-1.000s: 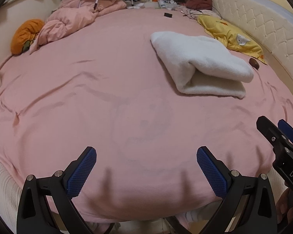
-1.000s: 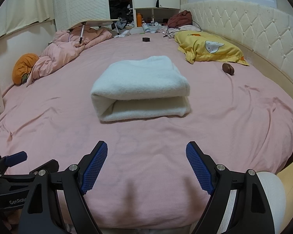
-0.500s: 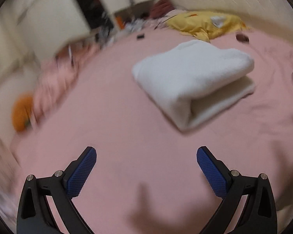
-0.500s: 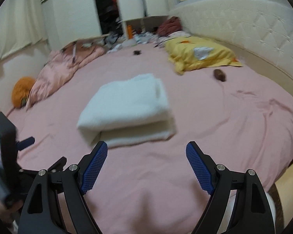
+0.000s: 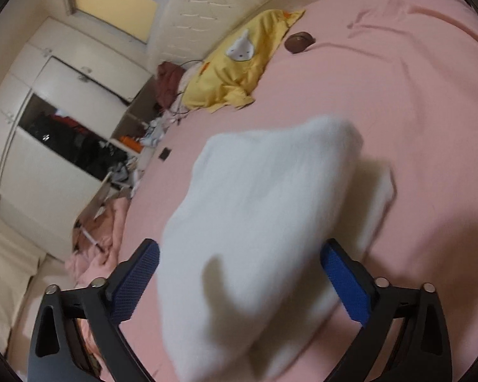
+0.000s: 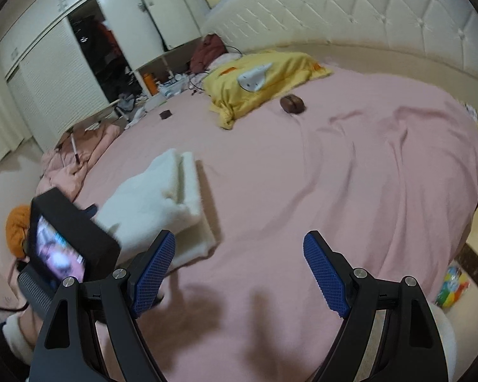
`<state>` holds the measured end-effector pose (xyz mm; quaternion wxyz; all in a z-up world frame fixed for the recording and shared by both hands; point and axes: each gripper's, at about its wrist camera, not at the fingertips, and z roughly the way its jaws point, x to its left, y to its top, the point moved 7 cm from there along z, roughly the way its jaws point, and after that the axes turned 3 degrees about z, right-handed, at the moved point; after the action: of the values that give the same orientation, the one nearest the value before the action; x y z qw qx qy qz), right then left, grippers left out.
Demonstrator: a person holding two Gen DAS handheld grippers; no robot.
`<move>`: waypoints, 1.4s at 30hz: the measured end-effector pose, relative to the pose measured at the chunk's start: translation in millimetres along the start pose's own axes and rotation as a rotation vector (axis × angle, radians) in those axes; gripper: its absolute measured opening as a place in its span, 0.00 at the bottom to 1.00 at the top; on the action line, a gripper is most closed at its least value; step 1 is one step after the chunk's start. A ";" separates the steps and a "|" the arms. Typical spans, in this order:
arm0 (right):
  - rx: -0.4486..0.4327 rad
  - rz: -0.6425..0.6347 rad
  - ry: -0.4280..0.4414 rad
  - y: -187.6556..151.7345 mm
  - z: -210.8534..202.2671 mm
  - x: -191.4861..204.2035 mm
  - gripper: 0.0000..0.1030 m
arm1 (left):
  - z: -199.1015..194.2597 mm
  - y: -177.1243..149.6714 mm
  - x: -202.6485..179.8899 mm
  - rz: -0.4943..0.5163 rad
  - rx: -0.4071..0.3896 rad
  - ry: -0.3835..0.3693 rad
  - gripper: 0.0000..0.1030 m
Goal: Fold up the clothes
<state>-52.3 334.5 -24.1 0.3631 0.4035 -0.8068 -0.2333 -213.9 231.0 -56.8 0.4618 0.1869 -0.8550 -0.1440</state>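
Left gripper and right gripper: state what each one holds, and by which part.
Nothing is gripped yet. The left gripper straddles the near end of the folded white towel, jaws closing, pads not pressing. The right gripper is open over the pink bedsheet.

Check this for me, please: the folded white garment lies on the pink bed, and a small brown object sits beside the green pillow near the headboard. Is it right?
Not quite: the pillow is yellow, not green, as the right wrist view shows. The rest holds: the folded white garment lies on the pink bed, and the small brown object sits beside that pillow near the headboard.

Bare pink bedsheet (image 6: 350, 165) beside folded towel (image 6: 156, 203)
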 end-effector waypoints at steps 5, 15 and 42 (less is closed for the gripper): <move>0.036 0.060 0.006 -0.2 13.0 -12.8 0.81 | 29.2 8.5 -8.5 -0.025 0.061 -0.127 0.57; 0.053 0.039 -0.003 -5.4 17.8 -13.9 0.81 | 27.9 -12.4 49.9 -0.524 0.072 -0.443 0.23; 0.140 -0.318 -0.152 -19.6 55.4 65.9 0.81 | -21.3 -482.3 143.9 -2.008 0.309 -0.078 0.63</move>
<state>-112.8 274.0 -45.8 0.2308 0.5315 -0.7722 -0.2607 -178.3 -264.3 -141.6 0.0702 0.8714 -0.3267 -0.3590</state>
